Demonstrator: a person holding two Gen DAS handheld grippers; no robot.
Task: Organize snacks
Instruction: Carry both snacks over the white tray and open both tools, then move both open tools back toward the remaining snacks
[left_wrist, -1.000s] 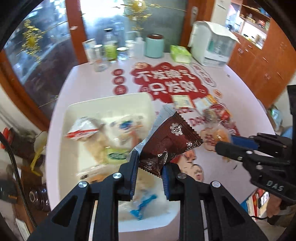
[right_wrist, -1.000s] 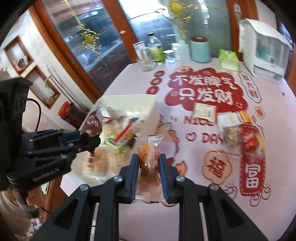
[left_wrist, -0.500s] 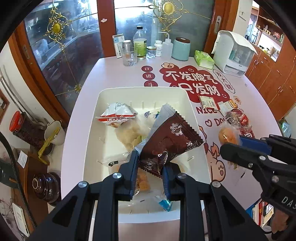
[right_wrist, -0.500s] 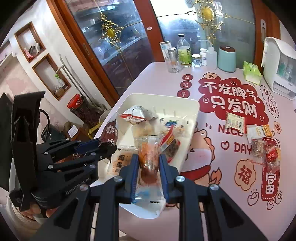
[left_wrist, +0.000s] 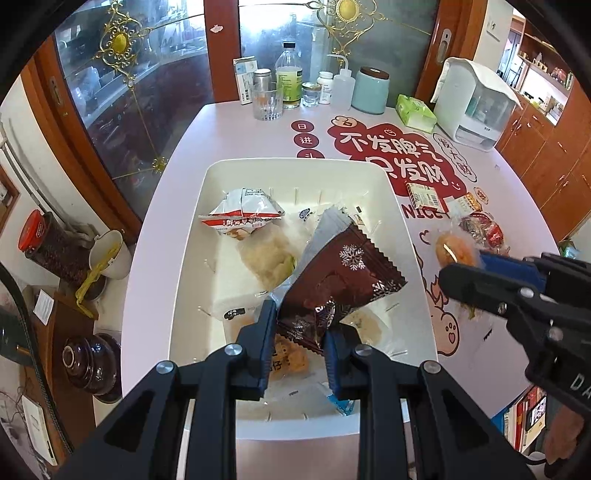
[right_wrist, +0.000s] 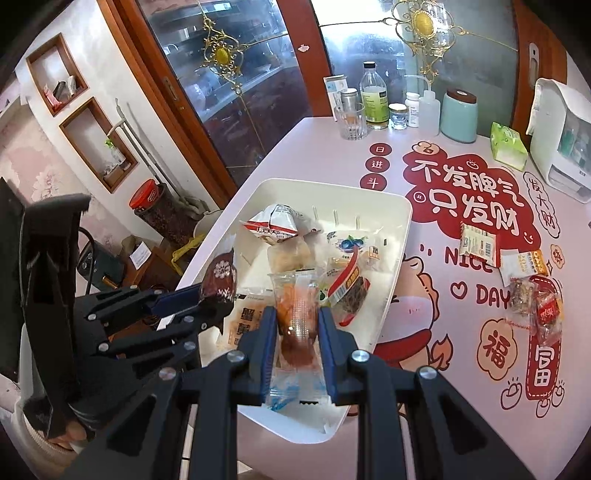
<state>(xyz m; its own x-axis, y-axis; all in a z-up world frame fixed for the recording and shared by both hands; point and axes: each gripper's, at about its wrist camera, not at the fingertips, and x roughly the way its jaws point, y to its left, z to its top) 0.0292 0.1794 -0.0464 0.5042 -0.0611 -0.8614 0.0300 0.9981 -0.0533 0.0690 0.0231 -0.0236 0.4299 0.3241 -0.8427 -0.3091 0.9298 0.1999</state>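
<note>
**Two packets poised over the bin**

We have a snack in each hand. Our left gripper (left_wrist: 300, 334) has its fingers pinching the lower corner of a dark brown packet (left_wrist: 341, 273) printed with snowflakes, held above the white bin (left_wrist: 184, 258) that stands on the pink desk (left_wrist: 155, 236). Our right gripper (right_wrist: 297, 332) has its fingers pressed onto a clear-wrapped orange pastry (right_wrist: 295, 306), which hangs over the near end of the same bin.

We judge both packets to be light, soft and crinkly. The foil of the brown one looks slippery, and held by one corner it leans and could twist or slide; a hold on the flat sealed edge seems safer than on the puffed middle. The pastry wrap is thin and the cake inside probably crushable, so a gentle pinch across the wrapper should suit it.

The left wrist view looks almost straight down into the bin, showing a red-and-white bag (left_wrist: 242, 216) and pale wrapped cakes on its floor, and the right gripper only from the side. The right wrist view alone shows the whole pastry grip, a blueberry-printed packet (right_wrist: 349, 242), and the loose snacks (right_wrist: 532, 291) lying on the desk to the right, not yet collected.
</note>
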